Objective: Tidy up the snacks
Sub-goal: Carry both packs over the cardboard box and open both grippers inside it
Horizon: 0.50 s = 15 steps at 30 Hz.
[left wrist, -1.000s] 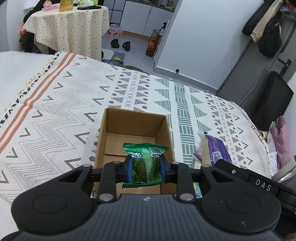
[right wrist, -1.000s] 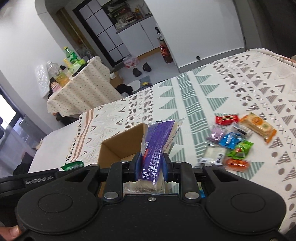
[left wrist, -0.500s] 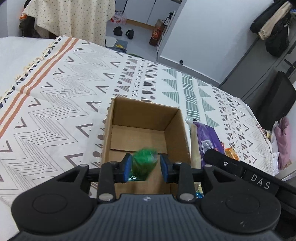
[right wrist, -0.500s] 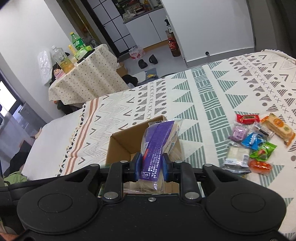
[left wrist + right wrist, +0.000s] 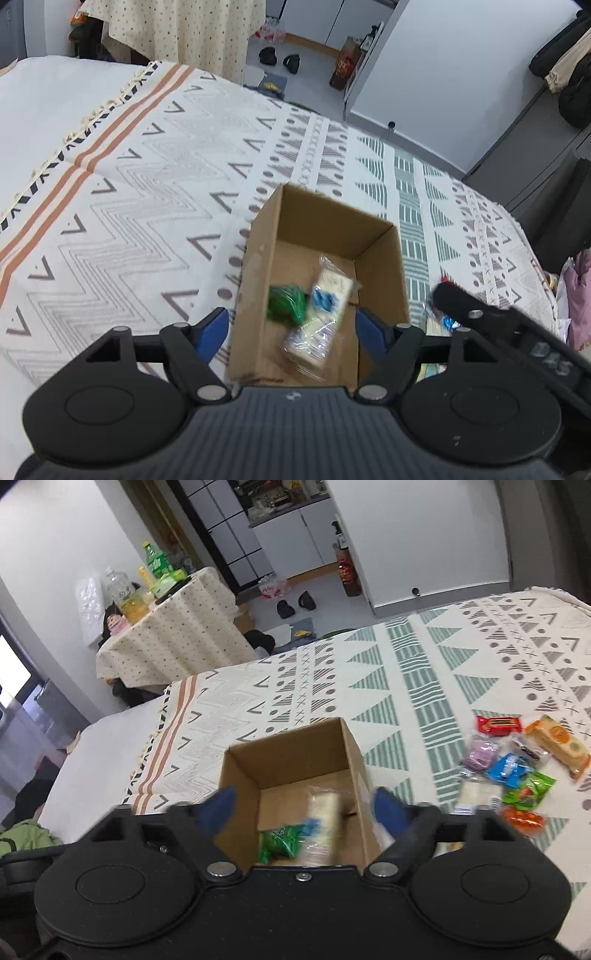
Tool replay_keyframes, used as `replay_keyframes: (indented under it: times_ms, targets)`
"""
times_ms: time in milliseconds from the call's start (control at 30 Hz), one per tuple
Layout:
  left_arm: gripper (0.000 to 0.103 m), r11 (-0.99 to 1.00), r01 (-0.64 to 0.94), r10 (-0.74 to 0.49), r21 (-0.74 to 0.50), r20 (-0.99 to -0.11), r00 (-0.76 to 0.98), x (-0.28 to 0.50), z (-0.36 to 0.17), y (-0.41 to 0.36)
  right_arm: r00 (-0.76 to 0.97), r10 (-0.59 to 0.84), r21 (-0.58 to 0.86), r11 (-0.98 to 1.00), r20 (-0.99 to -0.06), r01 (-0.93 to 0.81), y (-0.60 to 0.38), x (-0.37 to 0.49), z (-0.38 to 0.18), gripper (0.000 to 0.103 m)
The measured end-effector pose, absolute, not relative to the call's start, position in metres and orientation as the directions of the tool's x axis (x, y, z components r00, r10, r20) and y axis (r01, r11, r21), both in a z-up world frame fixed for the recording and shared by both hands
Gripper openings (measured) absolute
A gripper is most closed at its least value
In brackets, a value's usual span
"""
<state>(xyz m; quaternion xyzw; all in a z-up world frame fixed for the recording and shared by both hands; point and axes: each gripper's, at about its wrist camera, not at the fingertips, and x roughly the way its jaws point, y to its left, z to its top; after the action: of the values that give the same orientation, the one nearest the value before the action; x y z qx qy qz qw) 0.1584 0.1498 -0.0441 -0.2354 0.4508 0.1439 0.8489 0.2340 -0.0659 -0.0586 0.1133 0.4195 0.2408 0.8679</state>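
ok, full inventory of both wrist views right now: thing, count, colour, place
cardboard box: 1, brown, open, on the blanket
green packet: 1, green, inside the box
clear-wrapped pack: 1, cream with blue, inside the box beside the green packet
loose snacks: several, mixed colours, on the blanket right of the box
blanket: 1, white, patterned
side table: 1, dotted cloth, bottles on top
left gripper: fingers open over the box
right gripper: fingers open over the box
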Motion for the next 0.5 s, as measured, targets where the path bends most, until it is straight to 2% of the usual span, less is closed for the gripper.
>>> replay_keyframes:
  times_ms: [233, 500]
  targets:
    - [0.085, 0.853, -0.457, 0.056, -0.253, -0.826, 0.562, 0.151, -0.035, 0.127, 0.564, 0.472, 0.375, 0.881, -0.678, -0.288, -0.096, 0.225, -0.051, 0.103]
    - [0.093, 0.859, -0.463, 0.103, -0.218, -0.813, 0.573, 0.137, -0.028, 0.102, 0.582, 0.446, 0.357, 0.895, -0.68, -0.268, -0.129, 0.211, -0.049, 0.103]
